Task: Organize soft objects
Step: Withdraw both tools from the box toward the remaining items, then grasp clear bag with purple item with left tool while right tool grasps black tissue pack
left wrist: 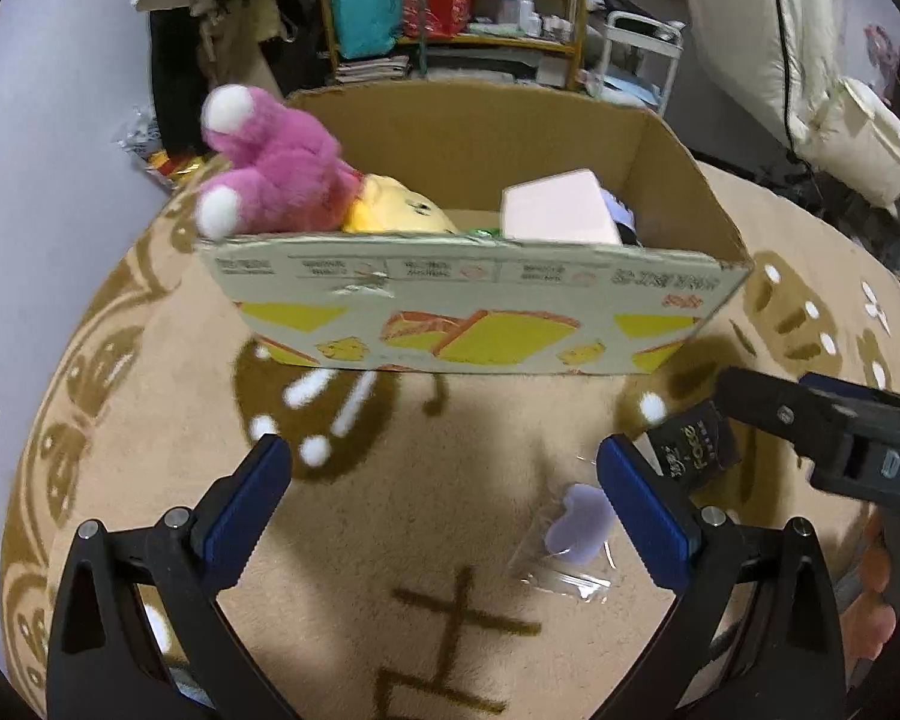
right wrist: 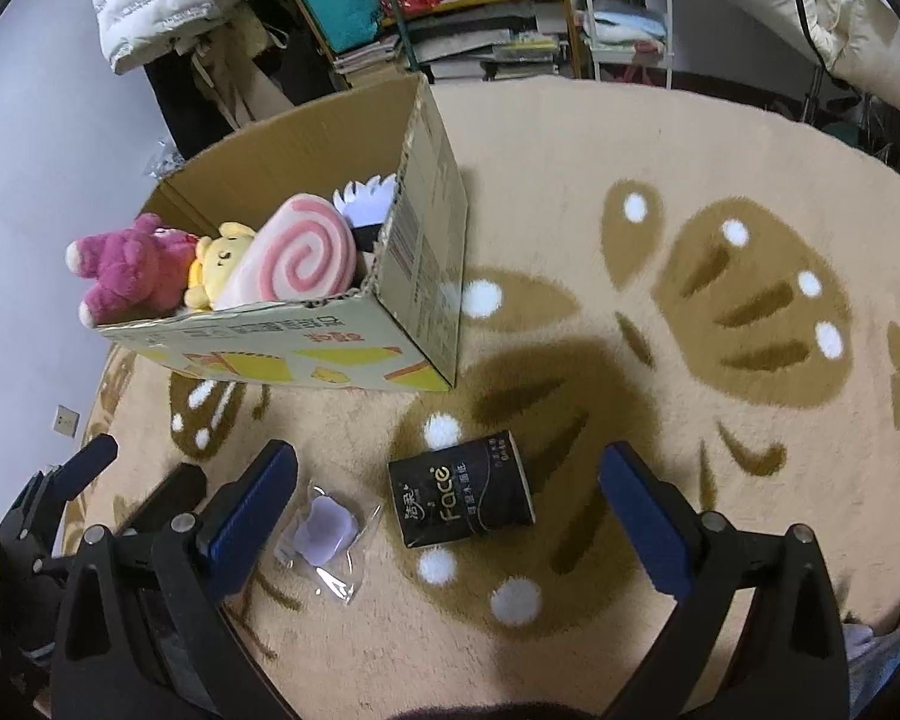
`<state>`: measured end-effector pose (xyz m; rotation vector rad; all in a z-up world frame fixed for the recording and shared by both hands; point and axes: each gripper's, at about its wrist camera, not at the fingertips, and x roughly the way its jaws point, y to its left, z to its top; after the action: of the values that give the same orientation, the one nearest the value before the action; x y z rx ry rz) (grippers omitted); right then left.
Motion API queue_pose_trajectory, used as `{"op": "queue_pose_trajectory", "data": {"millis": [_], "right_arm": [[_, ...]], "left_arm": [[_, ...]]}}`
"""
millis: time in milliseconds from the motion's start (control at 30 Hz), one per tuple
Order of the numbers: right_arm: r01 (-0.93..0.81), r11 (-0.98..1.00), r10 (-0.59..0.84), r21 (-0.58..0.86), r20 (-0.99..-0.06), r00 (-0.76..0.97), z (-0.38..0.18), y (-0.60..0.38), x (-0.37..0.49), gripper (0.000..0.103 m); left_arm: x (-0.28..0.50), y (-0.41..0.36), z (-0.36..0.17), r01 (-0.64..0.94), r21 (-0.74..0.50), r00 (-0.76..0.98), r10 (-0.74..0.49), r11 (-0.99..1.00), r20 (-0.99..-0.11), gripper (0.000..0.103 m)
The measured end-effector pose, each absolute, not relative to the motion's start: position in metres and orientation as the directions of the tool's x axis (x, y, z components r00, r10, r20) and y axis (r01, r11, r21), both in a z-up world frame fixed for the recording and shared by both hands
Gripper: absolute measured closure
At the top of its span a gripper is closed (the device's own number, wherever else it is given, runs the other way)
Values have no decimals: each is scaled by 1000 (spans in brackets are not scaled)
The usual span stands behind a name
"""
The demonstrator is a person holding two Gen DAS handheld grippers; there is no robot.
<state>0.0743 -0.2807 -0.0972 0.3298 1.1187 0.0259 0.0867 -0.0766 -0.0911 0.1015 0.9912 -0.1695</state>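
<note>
Black tissue pack is lying flat on the rug, long axis pointing roughly away from me, near the cardboard box corner. My right gripper is hovering over it, jaws wide open; left gripper is open too, empty.

Low wrist views (shared box)

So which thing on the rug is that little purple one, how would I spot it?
Find the cardboard box on the patterned rug. In front of it lie two loose items: a black tissue pack and, left of it, the purple piece. It alone is pale lilac and sealed in a clear plastic bag.
</note>
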Motion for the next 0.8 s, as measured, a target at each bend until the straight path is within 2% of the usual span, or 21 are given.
{"op": "queue_pose_trajectory", "data": {"millis": [233,800], "right_arm": [[194,934,208,300,-899,385,-119,-286,87,4],[230,926,245,299,-941,235,-161,-278,100,5]], "left_arm": [[90,-87,-104,246,-32,524,-161,969,-836,2],[87,-124,-149,391,14,372,-144,920,-917,2]]}}
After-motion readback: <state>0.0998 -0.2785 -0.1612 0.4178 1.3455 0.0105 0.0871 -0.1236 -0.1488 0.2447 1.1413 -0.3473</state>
